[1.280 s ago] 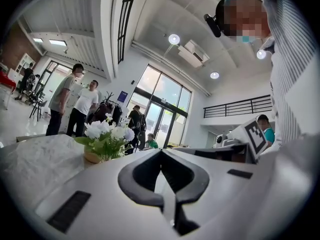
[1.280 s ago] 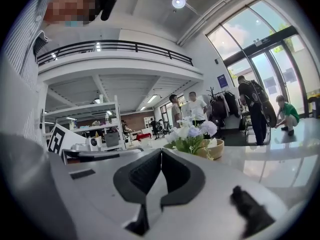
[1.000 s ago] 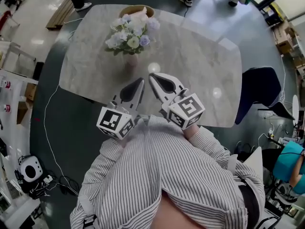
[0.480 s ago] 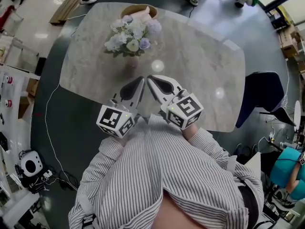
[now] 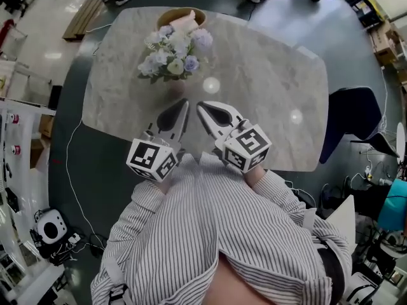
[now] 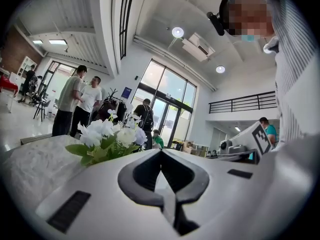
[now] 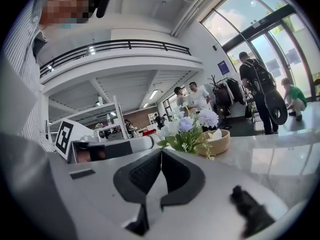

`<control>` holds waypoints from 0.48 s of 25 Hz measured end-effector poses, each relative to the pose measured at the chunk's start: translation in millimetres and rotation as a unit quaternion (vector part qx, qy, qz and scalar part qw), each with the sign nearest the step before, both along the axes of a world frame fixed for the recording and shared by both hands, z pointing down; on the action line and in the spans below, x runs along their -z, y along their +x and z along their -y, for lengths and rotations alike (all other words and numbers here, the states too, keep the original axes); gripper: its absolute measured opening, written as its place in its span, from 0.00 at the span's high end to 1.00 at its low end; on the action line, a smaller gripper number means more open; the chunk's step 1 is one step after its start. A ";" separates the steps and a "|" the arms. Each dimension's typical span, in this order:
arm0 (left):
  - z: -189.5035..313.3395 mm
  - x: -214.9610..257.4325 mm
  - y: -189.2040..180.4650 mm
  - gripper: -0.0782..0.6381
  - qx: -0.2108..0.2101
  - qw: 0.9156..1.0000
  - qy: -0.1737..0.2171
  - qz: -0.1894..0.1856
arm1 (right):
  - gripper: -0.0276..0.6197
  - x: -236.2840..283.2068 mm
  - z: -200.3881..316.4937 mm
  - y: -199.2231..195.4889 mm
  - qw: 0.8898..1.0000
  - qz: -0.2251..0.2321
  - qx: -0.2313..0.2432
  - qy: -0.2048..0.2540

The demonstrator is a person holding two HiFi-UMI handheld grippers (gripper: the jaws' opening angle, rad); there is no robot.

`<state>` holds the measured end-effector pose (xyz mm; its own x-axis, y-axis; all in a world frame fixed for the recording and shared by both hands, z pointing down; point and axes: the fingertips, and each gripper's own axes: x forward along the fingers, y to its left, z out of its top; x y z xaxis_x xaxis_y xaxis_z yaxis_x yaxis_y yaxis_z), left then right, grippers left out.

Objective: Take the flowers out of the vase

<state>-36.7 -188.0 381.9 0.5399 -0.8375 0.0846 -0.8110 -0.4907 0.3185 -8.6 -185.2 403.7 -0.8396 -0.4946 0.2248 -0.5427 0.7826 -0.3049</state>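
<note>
A bunch of white and lilac flowers (image 5: 172,51) stands in a small pinkish vase (image 5: 173,85) on the marble table (image 5: 267,88), left of its middle. My left gripper (image 5: 185,101) is shut and empty, its tip just in front of the vase and to its right. My right gripper (image 5: 200,105) is beside it, also shut and empty. In the left gripper view the flowers (image 6: 107,136) rise beyond the closed left gripper (image 6: 160,151), to its left. The right gripper view shows the flowers (image 7: 186,130) just past the shut right gripper (image 7: 161,151).
A wooden bowl (image 5: 182,16) sits behind the flowers at the table's far edge. A dark chair (image 5: 353,121) stands at the table's right end. People stand beyond the far side. Cables and gear lie on the floor at left.
My left gripper has edged forward toward the vase. The right gripper has barely shifted. Both stay shut and the flowers have not moved.
</note>
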 end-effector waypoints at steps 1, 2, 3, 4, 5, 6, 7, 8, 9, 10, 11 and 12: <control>0.9 1.0 -0.4 0.87 -0.002 1.000 -0.001 0.001 | 0.93 0.6 0.6 0.5 1.000 0.000 -0.004 -0.001; 1.7 1.5 -0.5 0.87 -0.005 1.000 -0.003 0.002 | 0.93 1.3 1.5 1.2 1.000 -0.001 -0.008 -0.002; 2.1 1.2 -0.2 0.87 -0.008 1.000 -0.007 0.006 | 0.93 2.1 2.6 2.1 1.000 -0.001 -0.013 -0.004; 2.2 0.3 0.4 0.87 -0.011 1.000 -0.011 0.014 | 0.93 2.6 4.2 2.9 1.000 0.000 -0.018 -0.005; 2.3 -1.0 0.7 0.87 -0.014 1.000 -0.014 0.022 | 0.93 2.9 6.3 3.5 1.000 0.000 -0.023 -0.007; 2.9 -2.4 0.5 0.87 -0.016 0.999 -0.016 0.027 | 0.93 2.6 8.8 3.4 1.000 0.000 -0.027 -0.008; 3.7 -3.4 -0.5 0.87 -0.018 0.999 -0.018 0.027 | 0.93 1.9 11.0 2.3 1.000 0.001 -0.028 -0.010; 4.6 -4.1 -2.2 0.87 -0.020 0.999 -0.019 0.024 | 0.93 0.7 12.4 0.4 1.000 0.001 -0.028 -0.012; 5.2 -4.5 -4.1 0.87 -0.021 0.999 -0.020 0.020 | 0.93 -0.8 12.6 -2.0 1.000 0.000 -0.026 -0.015; 5.3 -4.7 -5.8 0.87 -0.020 0.999 -0.021 0.016 | 0.93 -2.4 12.1 -4.1 1.000 -0.001 -0.024 -0.017; 5.0 -4.9 -7.3 0.87 -0.020 0.999 -0.023 0.011 | 0.93 -3.9 11.4 -5.7 1.000 -0.003 -0.023 -0.019; 4.8 -4.9 -8.9 0.87 -0.019 0.999 -0.026 0.003 | 0.93 -5.3 10.8 -7.1 0.999 -0.005 -0.024 -0.021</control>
<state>-45.6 -192.8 386.8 0.5705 -0.8108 0.1308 -0.7943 -0.5042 0.3388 -15.6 -196.0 409.1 -0.8126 -0.5240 0.2553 -0.5827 0.7420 -0.3316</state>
